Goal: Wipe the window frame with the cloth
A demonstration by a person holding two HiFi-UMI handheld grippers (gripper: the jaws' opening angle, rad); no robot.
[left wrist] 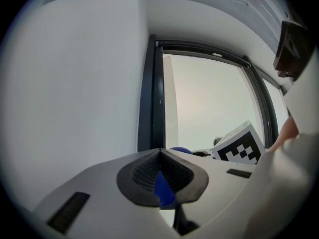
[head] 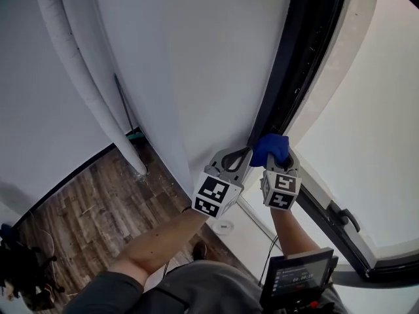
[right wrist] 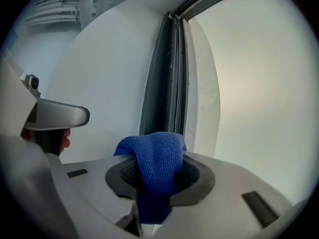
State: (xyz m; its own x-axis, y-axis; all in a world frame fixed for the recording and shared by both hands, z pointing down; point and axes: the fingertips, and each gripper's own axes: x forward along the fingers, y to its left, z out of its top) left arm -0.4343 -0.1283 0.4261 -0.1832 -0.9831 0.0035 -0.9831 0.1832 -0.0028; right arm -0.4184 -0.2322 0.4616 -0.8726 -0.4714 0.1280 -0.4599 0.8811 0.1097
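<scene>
Blue cloth [right wrist: 157, 156] clamped between fingers of right gripper [right wrist: 159, 176], at window frame [right wrist: 164, 73]; left gripper [left wrist: 160, 158] closed.

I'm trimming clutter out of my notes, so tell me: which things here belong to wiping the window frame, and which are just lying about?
In the job:
blue cloth
window frame
right tool, shut on the cloth
left tool, shut, with a blue sliver of cloth caught in it

Just about:
white pipes
wooden floor
small screen at the person's waist

I see a deep-blue woven cloth [right wrist: 158, 163], a black metal window frame [head: 298, 51]. At seven o'clock, brown wood-grain floor [head: 85, 201].
</scene>
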